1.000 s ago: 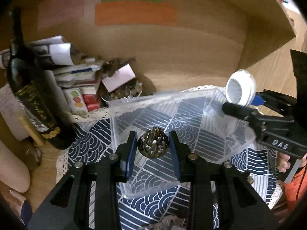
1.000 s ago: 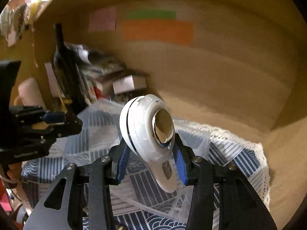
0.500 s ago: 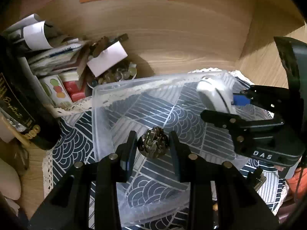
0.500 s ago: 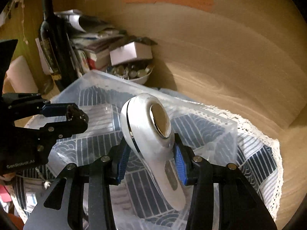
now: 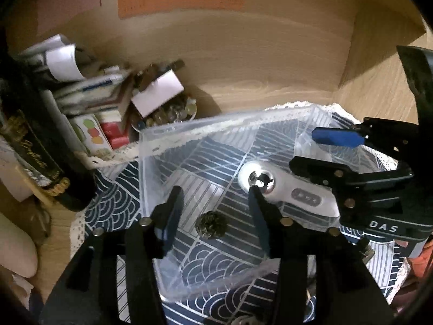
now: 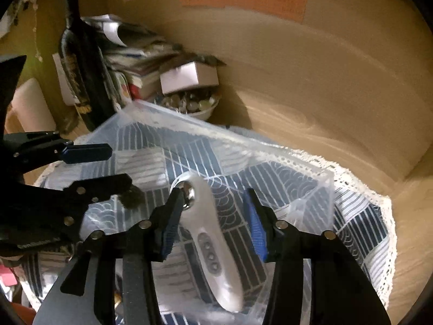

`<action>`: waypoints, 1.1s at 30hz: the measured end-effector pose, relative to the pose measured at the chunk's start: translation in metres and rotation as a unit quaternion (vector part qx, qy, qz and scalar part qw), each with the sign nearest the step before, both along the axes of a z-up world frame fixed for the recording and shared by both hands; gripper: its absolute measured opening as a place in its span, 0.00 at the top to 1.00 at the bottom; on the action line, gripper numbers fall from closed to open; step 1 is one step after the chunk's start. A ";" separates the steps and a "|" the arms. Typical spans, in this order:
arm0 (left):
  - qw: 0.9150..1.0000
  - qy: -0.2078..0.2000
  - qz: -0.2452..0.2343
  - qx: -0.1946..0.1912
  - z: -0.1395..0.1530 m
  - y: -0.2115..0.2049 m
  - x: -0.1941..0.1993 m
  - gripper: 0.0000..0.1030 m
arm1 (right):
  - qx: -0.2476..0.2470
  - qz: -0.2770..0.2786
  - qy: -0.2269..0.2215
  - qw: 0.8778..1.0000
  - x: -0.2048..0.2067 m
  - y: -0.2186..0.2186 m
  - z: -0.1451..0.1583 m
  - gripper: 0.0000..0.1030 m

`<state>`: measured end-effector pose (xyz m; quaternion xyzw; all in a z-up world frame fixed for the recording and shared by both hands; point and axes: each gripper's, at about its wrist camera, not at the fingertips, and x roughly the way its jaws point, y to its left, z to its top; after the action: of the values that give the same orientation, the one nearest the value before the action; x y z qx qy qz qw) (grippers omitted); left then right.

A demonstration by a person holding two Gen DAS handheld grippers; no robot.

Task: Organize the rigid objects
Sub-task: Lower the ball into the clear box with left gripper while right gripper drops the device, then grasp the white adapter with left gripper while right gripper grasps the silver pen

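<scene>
A clear plastic bin [image 5: 173,130] stands on a blue patterned cloth [image 5: 108,197]. A small dark pine cone [image 5: 211,225] lies on the bin floor, below my open left gripper [image 5: 215,211]. A white handheld device with a metal head [image 5: 286,191] lies in the bin beside it. In the right wrist view the device [image 6: 213,243] lies flat between the spread fingers of my open right gripper [image 6: 213,222]. The right gripper also shows in the left wrist view [image 5: 322,151], open over the bin. The left gripper shows at the left of the right wrist view [image 6: 94,168], with the cone [image 6: 132,196] under it.
A dark wine bottle [image 5: 32,146] stands left of the bin. Papers, boxes [image 5: 157,92] and a bowl of small round things [image 6: 189,103] are piled behind it. A wooden back wall [image 5: 243,54] with coloured sticky notes closes the space. The cloth has a lace edge [image 6: 379,216].
Both grippers opened. The pine cone dropped from the left gripper to the bin floor. The white device left the right gripper and now lies flat in the bin.
</scene>
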<state>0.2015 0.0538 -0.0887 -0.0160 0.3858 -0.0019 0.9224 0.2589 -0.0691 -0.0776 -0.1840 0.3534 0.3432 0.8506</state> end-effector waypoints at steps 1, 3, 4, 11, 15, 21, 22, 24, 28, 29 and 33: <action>1.000 -0.004 0.001 0.002 0.004 -0.001 -0.004 0.48 | 0.004 -0.001 -0.007 1.000 -0.004 -0.002 0.004 0.55; 1.000 -0.017 0.003 0.004 0.012 -0.003 -0.012 0.44 | 0.014 -0.002 -0.017 1.000 -0.011 -0.006 0.011 0.53; 1.000 -0.021 0.004 0.006 0.015 -0.003 -0.016 0.43 | 0.018 -0.002 -0.021 1.000 -0.015 -0.008 0.016 0.53; 0.997 -0.070 0.019 0.024 0.041 -0.016 -0.050 0.24 | 0.049 -0.005 -0.056 0.997 -0.047 -0.025 0.036 0.40; 0.995 -0.088 0.025 0.032 0.047 -0.023 -0.073 0.11 | 0.058 -0.007 -0.066 0.996 -0.067 -0.034 0.040 0.36; 0.997 -0.070 0.022 0.015 0.035 -0.026 -0.098 0.11 | 0.070 -0.012 -0.061 0.996 -0.093 -0.051 0.034 0.32; 0.998 -0.065 0.022 0.012 0.031 -0.026 -0.100 0.11 | 0.071 -0.013 -0.058 0.996 -0.097 -0.053 0.032 0.32; 0.998 -0.052 0.021 0.005 0.021 -0.026 -0.106 0.11 | 0.070 -0.015 -0.051 0.996 -0.103 -0.058 0.025 0.32; 0.999 -0.030 0.028 -0.008 0.004 -0.025 -0.114 0.11 | 0.064 -0.019 -0.029 0.997 -0.111 -0.066 0.007 0.32; 0.999 -0.024 0.030 -0.013 -0.002 -0.025 -0.116 0.11 | 0.061 -0.020 -0.022 0.998 -0.113 -0.067 0.001 0.32; 0.999 -0.003 0.032 -0.027 -0.018 -0.025 -0.127 0.13 | 0.040 -0.025 0.005 0.999 -0.120 -0.075 -0.023 0.32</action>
<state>0.0742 0.0293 -0.1068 -0.0530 0.3820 0.0174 0.9225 0.1389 -0.1440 -0.1005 -0.1391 0.3476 0.3365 0.8640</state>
